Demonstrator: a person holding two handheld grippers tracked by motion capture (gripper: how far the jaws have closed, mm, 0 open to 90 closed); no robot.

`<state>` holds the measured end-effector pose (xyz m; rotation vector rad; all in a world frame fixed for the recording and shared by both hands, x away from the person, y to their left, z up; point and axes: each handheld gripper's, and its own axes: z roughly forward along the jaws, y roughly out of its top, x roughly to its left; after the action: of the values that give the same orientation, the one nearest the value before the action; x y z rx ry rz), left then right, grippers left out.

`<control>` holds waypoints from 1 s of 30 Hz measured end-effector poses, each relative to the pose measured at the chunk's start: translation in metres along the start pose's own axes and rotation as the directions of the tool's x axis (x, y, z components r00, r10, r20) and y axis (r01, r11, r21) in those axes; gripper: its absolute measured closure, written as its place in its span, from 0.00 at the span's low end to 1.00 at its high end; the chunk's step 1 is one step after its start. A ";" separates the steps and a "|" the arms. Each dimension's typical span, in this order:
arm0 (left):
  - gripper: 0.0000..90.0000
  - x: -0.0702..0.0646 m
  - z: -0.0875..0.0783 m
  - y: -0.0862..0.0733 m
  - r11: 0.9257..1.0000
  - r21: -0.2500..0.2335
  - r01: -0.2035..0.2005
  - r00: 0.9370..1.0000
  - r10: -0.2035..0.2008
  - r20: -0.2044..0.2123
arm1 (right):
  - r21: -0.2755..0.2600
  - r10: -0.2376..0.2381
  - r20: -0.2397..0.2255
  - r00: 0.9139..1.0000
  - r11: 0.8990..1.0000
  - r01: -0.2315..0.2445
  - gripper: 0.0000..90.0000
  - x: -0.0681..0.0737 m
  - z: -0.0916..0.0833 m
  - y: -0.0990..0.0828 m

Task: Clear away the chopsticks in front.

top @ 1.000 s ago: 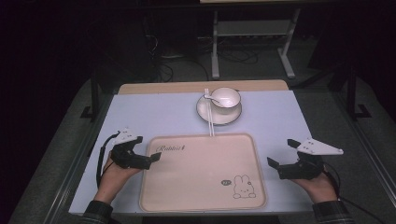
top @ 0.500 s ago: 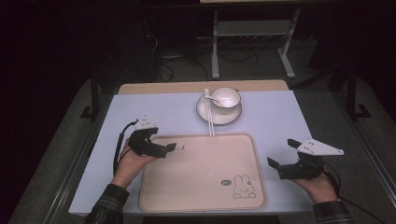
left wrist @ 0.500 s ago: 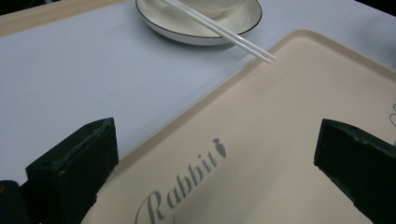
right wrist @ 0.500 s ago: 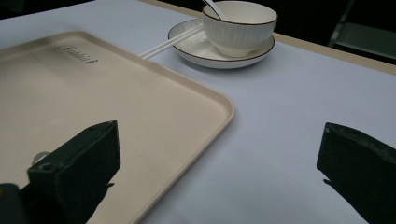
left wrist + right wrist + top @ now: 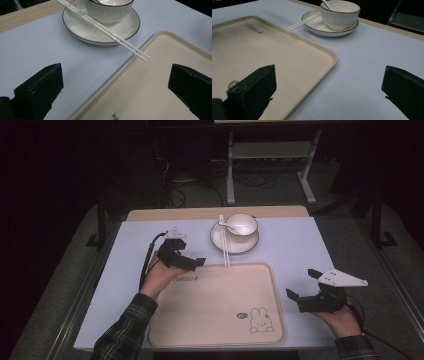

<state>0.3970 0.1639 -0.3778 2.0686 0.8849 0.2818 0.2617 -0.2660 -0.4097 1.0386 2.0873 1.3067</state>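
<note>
Black fingers of the left gripper stand wide apart, empty, over the tray's far corner. Just ahead, white chopsticks rest on the saucer, tips jutting past its rim over the tray edge. Bowl with spoon sits beyond. Risk: a nudge to those overhanging tips could roll the pair off or tilt the bowl. Right gripper rests on the desk beside the tray, fingers likewise spread, holding nothing.
</note>
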 end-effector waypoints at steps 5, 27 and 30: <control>0.00 -0.001 0.016 0.015 1.000 0.018 -0.012 1.000 0.012 0.005 | 0.000 -0.004 -0.001 1.000 1.000 0.004 0.00 0.000 0.000 0.000; 0.33 0.003 0.113 0.059 0.981 0.168 0.095 0.994 -0.084 -0.070 | -0.007 0.005 -0.007 1.000 1.000 -0.005 0.00 -0.001 -0.001 0.000; 0.39 0.006 0.121 0.061 0.978 0.179 0.103 0.993 -0.091 -0.071 | -0.006 0.006 -0.006 1.000 1.000 -0.006 0.00 -0.002 -0.001 -0.001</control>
<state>0.4894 0.0689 -0.4057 2.1862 1.0816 0.2202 0.2619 -0.2679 -0.4100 1.0400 2.0853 1.3198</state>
